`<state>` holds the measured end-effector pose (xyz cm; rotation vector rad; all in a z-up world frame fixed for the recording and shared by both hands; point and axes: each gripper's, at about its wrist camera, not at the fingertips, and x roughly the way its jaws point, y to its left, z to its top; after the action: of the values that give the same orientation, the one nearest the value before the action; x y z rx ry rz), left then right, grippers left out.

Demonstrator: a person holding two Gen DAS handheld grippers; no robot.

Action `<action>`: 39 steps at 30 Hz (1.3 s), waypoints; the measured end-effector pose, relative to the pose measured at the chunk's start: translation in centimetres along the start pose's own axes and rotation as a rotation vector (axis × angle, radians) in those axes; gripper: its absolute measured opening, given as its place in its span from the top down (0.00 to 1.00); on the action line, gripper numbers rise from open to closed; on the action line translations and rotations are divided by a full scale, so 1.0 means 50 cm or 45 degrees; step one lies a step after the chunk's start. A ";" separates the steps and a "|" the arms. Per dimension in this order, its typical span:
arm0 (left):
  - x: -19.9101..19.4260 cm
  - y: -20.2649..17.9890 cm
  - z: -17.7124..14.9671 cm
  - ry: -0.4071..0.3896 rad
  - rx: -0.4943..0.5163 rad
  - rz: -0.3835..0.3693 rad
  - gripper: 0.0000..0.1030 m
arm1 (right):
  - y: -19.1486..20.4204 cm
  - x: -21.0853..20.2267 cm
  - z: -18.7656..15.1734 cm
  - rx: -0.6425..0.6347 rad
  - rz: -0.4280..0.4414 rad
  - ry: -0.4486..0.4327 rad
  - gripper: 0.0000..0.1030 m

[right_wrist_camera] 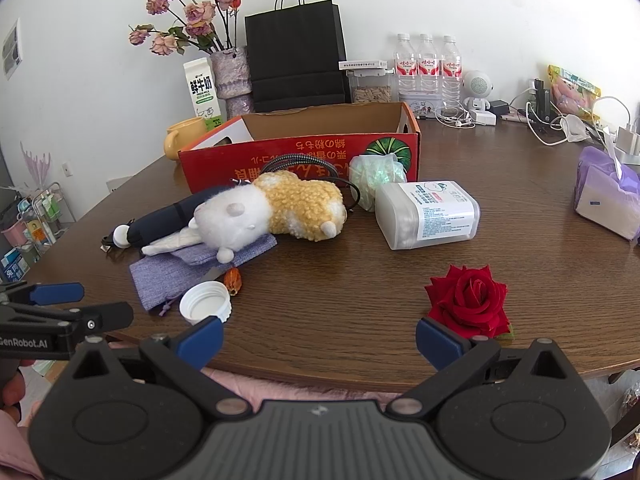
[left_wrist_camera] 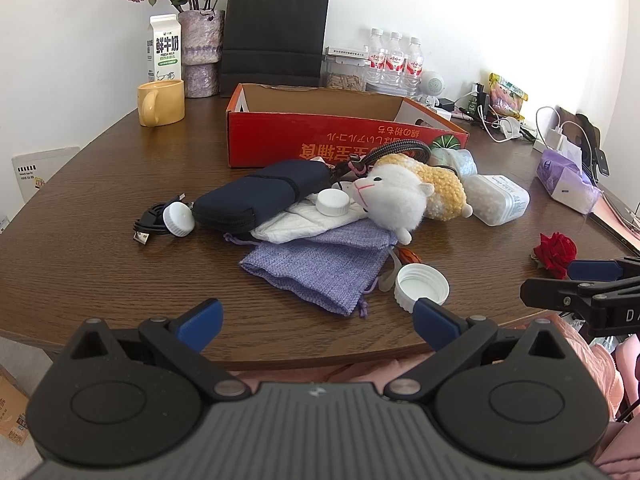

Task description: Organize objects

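Left wrist view: the left gripper gapes empty over the table edge, the purple woven pouch ahead under the heaped clutter; dragging it could spill the pile.

Right wrist view: the right gripper is wide open too, the red fabric rose just beside one finger; a clumsy pinch may crush its petals or nudge it off the brown wooden table.

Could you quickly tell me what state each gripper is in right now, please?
Left gripper: open, holding nothing, hovering at the table's near edge.
Right gripper: open, holding nothing, just short of the red rose.
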<state>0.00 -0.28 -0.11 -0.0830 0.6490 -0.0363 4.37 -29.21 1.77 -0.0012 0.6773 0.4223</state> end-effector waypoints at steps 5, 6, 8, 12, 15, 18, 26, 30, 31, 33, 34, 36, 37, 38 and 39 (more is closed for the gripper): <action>0.000 0.000 0.000 -0.001 0.000 0.000 0.00 | 0.000 -0.001 0.001 0.000 0.000 0.000 0.00; 0.000 0.000 0.000 0.000 0.000 0.000 0.00 | 0.000 0.000 0.000 0.000 0.000 0.000 0.00; 0.000 0.000 0.000 0.000 0.000 -0.001 0.00 | 0.000 -0.001 0.001 0.000 -0.001 0.000 0.00; -0.001 0.001 0.000 0.000 -0.001 -0.001 0.00 | 0.000 -0.001 0.001 0.000 -0.001 0.000 0.00; 0.000 0.001 0.000 -0.001 0.000 -0.001 0.00 | 0.000 -0.001 0.001 0.000 -0.001 0.000 0.00; -0.001 0.002 0.001 0.000 -0.002 -0.001 0.00 | 0.000 -0.001 0.001 -0.002 -0.002 -0.001 0.00; -0.001 0.015 0.008 -0.005 -0.017 0.011 0.00 | -0.001 -0.004 0.005 -0.027 -0.021 -0.014 0.00; 0.000 0.025 0.010 -0.009 -0.032 0.039 0.00 | -0.006 -0.012 0.009 -0.039 -0.043 -0.035 0.00; -0.001 0.027 0.011 -0.011 -0.036 0.048 0.00 | -0.009 -0.014 0.010 -0.043 -0.051 -0.042 0.00; -0.001 0.034 0.013 -0.016 -0.045 0.063 0.00 | -0.013 -0.018 0.012 -0.048 -0.069 -0.054 0.00; -0.001 0.037 0.014 -0.018 -0.050 0.069 0.00 | -0.017 -0.019 0.013 -0.050 -0.078 -0.060 0.00; -0.002 0.042 0.015 -0.022 -0.055 0.082 0.00 | -0.022 -0.020 0.014 -0.052 -0.100 -0.068 0.00; -0.002 0.045 0.016 -0.024 -0.057 0.088 0.00 | -0.025 -0.020 0.014 -0.053 -0.111 -0.072 0.00; -0.001 0.049 0.017 -0.025 -0.061 0.096 0.00 | -0.030 -0.020 0.016 -0.053 -0.124 -0.077 0.00; -0.001 0.053 0.019 -0.027 -0.064 0.104 0.00 | -0.034 -0.021 0.016 -0.052 -0.136 -0.080 0.00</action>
<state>0.57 2.41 0.41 -0.1049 0.6314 0.0594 4.77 -31.06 2.80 -0.0621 0.6035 0.3324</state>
